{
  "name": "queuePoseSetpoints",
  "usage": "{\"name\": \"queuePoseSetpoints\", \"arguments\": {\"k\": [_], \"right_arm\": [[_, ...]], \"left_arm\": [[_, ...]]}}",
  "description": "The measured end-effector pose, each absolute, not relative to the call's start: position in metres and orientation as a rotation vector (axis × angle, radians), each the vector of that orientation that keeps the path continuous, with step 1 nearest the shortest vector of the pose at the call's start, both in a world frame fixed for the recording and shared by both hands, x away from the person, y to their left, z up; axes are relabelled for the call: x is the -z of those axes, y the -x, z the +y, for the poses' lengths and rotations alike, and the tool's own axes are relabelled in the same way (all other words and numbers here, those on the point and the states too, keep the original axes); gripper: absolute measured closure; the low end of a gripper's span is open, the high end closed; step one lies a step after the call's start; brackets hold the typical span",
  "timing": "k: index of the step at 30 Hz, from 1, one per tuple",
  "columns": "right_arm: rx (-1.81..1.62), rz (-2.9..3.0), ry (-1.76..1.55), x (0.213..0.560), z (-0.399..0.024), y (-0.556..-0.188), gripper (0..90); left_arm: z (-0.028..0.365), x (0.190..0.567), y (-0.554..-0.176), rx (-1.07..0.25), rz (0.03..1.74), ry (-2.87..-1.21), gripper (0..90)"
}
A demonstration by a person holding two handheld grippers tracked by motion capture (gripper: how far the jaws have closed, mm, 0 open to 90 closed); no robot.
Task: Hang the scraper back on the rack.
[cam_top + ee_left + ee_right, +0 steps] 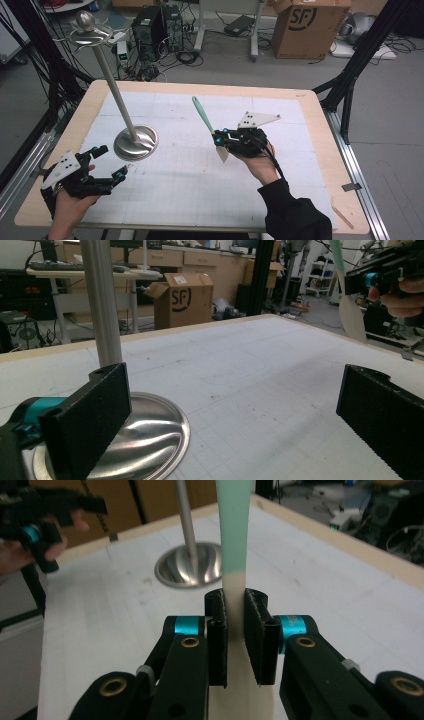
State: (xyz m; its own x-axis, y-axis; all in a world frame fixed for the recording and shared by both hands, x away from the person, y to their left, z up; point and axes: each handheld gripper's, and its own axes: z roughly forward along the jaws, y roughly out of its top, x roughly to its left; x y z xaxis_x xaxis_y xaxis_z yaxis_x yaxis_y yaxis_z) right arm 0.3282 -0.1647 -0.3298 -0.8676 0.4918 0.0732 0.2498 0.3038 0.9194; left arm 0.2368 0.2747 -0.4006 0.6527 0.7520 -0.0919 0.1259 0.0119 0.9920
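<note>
A spatula (204,116) with a mint-green handle and a cream blade is held above the middle of the table, handle pointing up and away. My right gripper (220,140) is shut on it where the handle meets the blade (234,587). A steel stand (136,141) with a round base and a tall leaning pole topped by a ball and hooks sits at the table's left. My left gripper (110,162) hovers open just in front of that base (150,435), nothing between its fingers. The spatula's blade (351,315) hangs at the far right in the left gripper view.
The table (310,107) has a white gridded mat with a wooden border. Behind it stand a cardboard box (310,27), computer towers (150,25) and cables on the floor. Black frame legs (350,75) rise at the right, and a metal rail runs along each side.
</note>
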Motion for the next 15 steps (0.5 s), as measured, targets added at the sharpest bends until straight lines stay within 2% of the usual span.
{"name": "queuePoseSetpoints", "arguments": {"k": [15], "right_arm": [[-1.775, 2.207, -0.542, 0.296, -0.121, -0.338, 80.5]], "left_arm": [[0.282, 0.4, -0.23, -0.59, 0.776, -1.498, 1.7]]}}
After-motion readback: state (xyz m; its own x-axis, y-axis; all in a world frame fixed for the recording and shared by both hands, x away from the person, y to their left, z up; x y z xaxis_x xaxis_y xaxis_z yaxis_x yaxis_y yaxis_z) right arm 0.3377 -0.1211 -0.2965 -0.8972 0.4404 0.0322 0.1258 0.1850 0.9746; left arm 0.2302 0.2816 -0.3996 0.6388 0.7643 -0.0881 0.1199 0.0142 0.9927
